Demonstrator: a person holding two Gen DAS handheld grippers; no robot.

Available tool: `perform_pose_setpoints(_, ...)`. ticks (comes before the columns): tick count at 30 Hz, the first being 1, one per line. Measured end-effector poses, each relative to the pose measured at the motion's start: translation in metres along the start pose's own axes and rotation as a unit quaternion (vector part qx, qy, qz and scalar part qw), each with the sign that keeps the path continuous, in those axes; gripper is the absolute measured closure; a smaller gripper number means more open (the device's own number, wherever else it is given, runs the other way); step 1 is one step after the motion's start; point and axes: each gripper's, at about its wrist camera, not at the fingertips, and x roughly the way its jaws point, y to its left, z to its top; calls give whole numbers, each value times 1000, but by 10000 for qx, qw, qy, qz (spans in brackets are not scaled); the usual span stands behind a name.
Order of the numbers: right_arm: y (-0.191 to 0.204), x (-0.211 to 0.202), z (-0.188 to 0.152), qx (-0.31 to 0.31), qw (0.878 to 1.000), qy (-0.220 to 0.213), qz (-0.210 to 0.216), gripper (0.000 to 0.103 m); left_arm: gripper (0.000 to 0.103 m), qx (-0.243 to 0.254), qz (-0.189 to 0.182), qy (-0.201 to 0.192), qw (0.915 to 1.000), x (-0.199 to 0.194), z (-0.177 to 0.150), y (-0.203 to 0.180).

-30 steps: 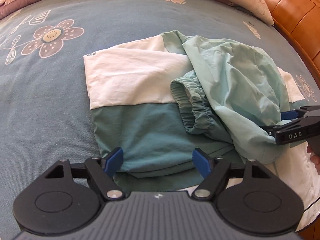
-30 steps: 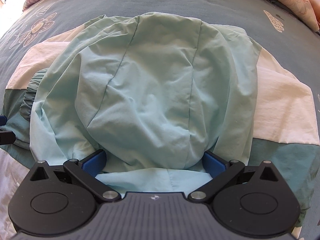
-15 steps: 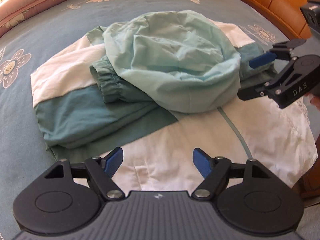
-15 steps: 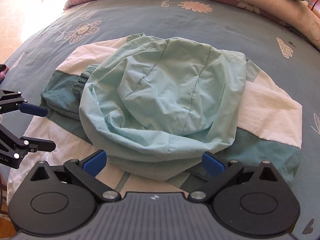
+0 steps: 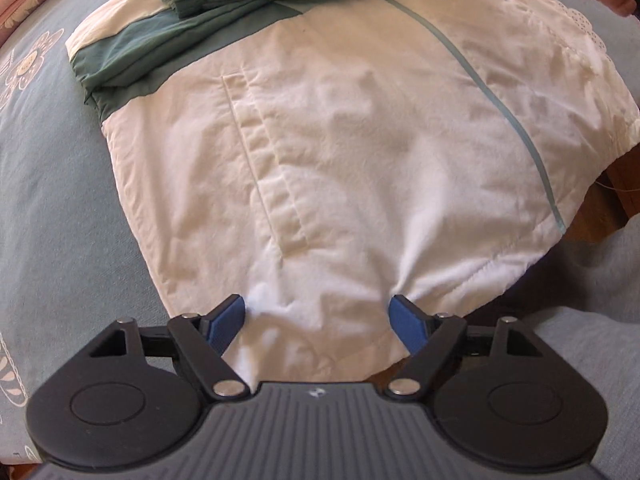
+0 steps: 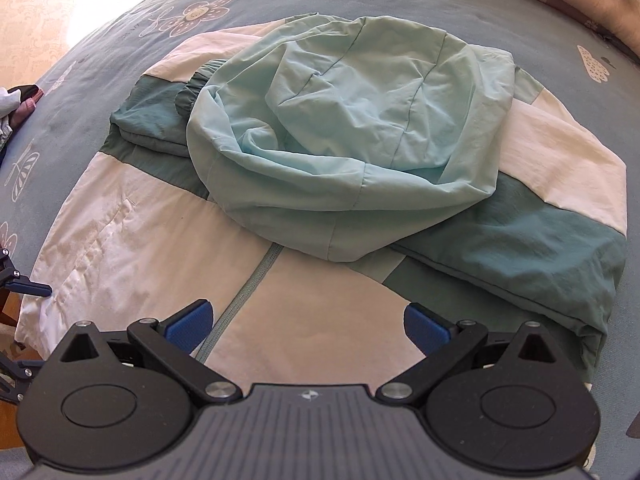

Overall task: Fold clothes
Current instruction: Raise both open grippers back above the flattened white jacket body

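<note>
Bed, blue floral cover point(image 6: 100, 92); wooden frame at its edge. Jacket point(image 5: 360, 152), white and green, lies flat on the cover, hood point(image 6: 352, 128) folded onto the chest. Left gripper point(image 5: 318, 320): spread wide astride the white hem. Right gripper point(image 6: 308, 322): spread wide, over the zip point(image 6: 244, 288).

Left tongs point(image 5: 318, 322) dropped from mid-jacket to the white hem of the jacket point(image 5: 360, 152), jaws open astride it. Right tongs point(image 6: 308, 326) released the hood point(image 6: 352, 136), backed off, open.
</note>
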Motion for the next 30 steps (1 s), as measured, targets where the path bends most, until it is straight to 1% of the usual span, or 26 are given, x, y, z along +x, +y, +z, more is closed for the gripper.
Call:
perform_pose_setpoints(2,2,1,0,-150,9999,44,50,0,26,36,67,165,9998,-3,-6,2)
perform_pose_setpoints(6,12,-1,-4,-614,9981,44,88,0,25,76,46,-539,9985,-26,10,7)
perform_pose_setpoints(9,20,0,-6,-792,9966,70,192,0,25,326,46,-687,9971,-15,24,-2)
perform_pose_setpoints(12,25,2,-8,-779,9965,150,257,0,25,579,46,-828,9949,-2,38,-11)
perform_pose_setpoints(13,26,1,-9,-772,9966,137,261,0,22,598,44,-875,9944,0,32,-11)
perform_pose_setpoints(14,26,0,-10,-768,9966,143,260,0,21,614,42,-923,9938,3,27,-10)
perform_pose_setpoints(17,23,0,-17,-775,9964,231,238,0,18,610,-26,-725,9955,3,12,-2)
perform_pose_setpoints(20,18,1,-24,-797,9961,330,179,0,18,772,-50,-430,9961,1,7,1)
perform_pose_setpoints(21,17,1,-25,-821,9959,343,147,0,19,803,-68,-337,9962,-2,11,3)
perform_pose_setpoints(22,16,0,-26,-841,9958,335,136,0,23,833,-69,-427,9956,-7,18,3)
perform_pose_setpoints(23,15,-2,-26,-852,9958,299,123,0,24,862,-69,-528,9948,-13,24,3)
perform_pose_setpoints(25,14,-6,-25,-841,9962,205,106,0,22,934,-151,-895,9915,-25,41,2)
perform_pose_setpoints(28,15,-9,-21,-746,9971,84,83,0,22,1005,-275,-1288,9862,-31,70,-5)
perform_pose_setpoints(30,16,-12,-18,-678,9977,5,68,0,22,990,-431,-1476,9831,-28,88,-9)
